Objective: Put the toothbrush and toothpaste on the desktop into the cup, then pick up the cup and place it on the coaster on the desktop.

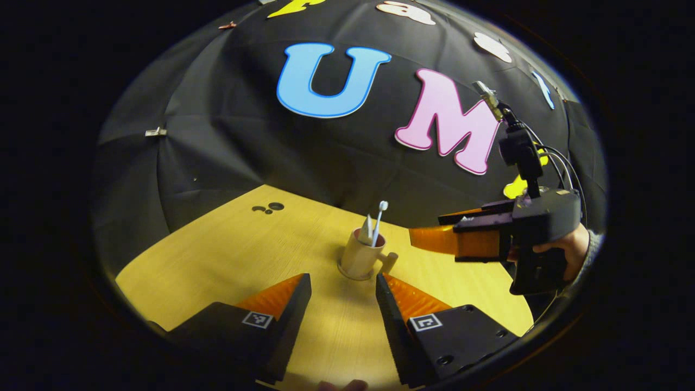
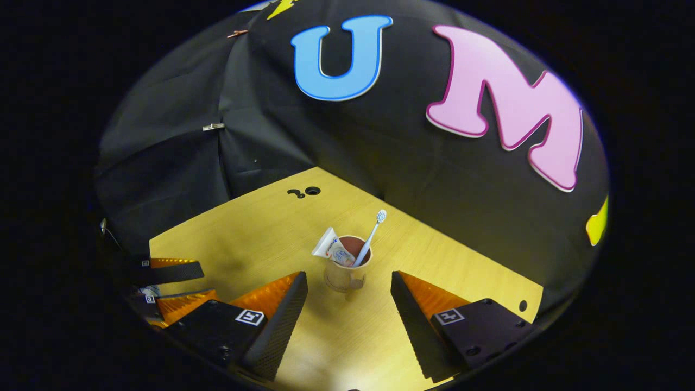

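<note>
Fingers, left gripper (image 1: 343,304): both are spreading wide apart at the bottom of the left gripper view, gripping nothing, with bare desktop (image 1: 217,260) showing between them.
Fingers, right gripper (image 2: 348,301): these too are standing wide open and empty in the right gripper view; in the left gripper view the same gripper (image 1: 429,239) is hovering to the right of the cup, held by a hand (image 1: 564,250), and whether its fingers are open cannot be told from that side-on angle.
Cup (image 1: 362,255): it is standing upright on the wooden desktop, just ahead of the left gripper's fingers and apart from them — its handle is pointing toward the right finger.
Cup, right gripper view (image 2: 346,271): it is sitting ahead of the gap between the fingers, touching neither.
Toothbrush (image 2: 371,236): it is leaning in the cup, bristle head up and tilted to the right.
Toothpaste (image 2: 332,248): it is sticking out of the cup on the left side, beside the toothbrush.
Coaster: a pale ring seems to be lying under the cup's base — it cannot be told for sure.
Other gripper, right gripper view: the left gripper (image 2: 168,285) is showing at the lower left edge.
</note>
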`<control>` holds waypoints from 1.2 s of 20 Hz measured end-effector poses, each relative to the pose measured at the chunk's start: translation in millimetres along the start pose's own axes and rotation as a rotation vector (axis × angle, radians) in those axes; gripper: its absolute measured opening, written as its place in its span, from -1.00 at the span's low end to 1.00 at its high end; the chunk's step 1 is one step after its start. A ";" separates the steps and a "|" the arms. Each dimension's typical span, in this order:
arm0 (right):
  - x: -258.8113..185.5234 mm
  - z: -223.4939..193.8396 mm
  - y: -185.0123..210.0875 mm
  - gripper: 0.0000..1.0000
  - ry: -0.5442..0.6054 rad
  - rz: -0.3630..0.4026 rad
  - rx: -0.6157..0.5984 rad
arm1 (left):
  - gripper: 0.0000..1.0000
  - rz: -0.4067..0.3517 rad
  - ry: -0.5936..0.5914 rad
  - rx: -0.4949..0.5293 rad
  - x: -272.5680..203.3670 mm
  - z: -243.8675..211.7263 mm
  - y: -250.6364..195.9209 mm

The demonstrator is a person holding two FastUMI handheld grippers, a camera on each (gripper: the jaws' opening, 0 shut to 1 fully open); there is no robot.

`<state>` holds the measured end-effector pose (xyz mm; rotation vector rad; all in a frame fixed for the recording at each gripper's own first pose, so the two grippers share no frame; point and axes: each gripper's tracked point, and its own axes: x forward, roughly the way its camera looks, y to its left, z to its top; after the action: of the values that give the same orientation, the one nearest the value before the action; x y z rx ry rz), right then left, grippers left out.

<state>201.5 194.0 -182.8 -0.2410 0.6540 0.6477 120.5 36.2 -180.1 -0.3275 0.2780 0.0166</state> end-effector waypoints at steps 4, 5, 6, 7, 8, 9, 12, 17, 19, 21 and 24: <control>-56.3 16.6 14.1 0.94 -0.089 -0.025 0.007 | 0.61 -0.025 -0.015 0.026 -25.6 29.8 -19.3; -70.1 21.1 13.8 0.94 -0.113 -0.036 0.003 | 0.63 -0.036 -0.021 0.026 -32.2 35.8 -24.8; -82.4 25.2 13.3 0.94 -0.136 -0.050 0.002 | 0.63 -0.048 -0.031 0.027 -38.1 43.9 -30.6; -93.2 26.3 13.7 0.94 -0.150 -0.058 0.010 | 0.64 -0.057 -0.042 0.034 -43.5 51.3 -36.3; -104.4 24.6 13.4 0.94 -0.156 -0.068 0.026 | 0.64 -0.065 -0.051 0.045 -49.4 55.6 -40.2; -115.3 24.9 14.7 0.95 -0.166 -0.072 0.046 | 0.65 -0.073 -0.061 0.060 -55.0 60.6 -43.7; -143.5 25.6 10.2 0.95 -0.212 -0.104 0.078 | 0.69 -0.080 -0.097 0.107 -72.3 73.0 -53.9; -174.8 14.0 9.2 0.95 -0.260 -0.129 0.146 | 0.80 -0.084 -0.104 0.177 -95.6 77.3 -65.3; -183.0 8.4 7.5 0.95 -0.271 -0.145 0.144 | 0.81 -0.093 -0.112 0.193 -103.1 78.0 -70.6; -189.5 4.7 6.1 0.95 -0.277 -0.157 0.144 | 0.82 -0.098 -0.117 0.204 -104.8 78.5 -74.7; -192.5 2.8 4.4 0.95 -0.285 -0.165 0.154 | 0.86 -0.088 -0.114 0.209 -103.1 79.3 -73.4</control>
<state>83.2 105.9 -59.1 -0.0567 0.4020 0.4591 47.0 -5.0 -56.8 -0.1303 0.1506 -0.0803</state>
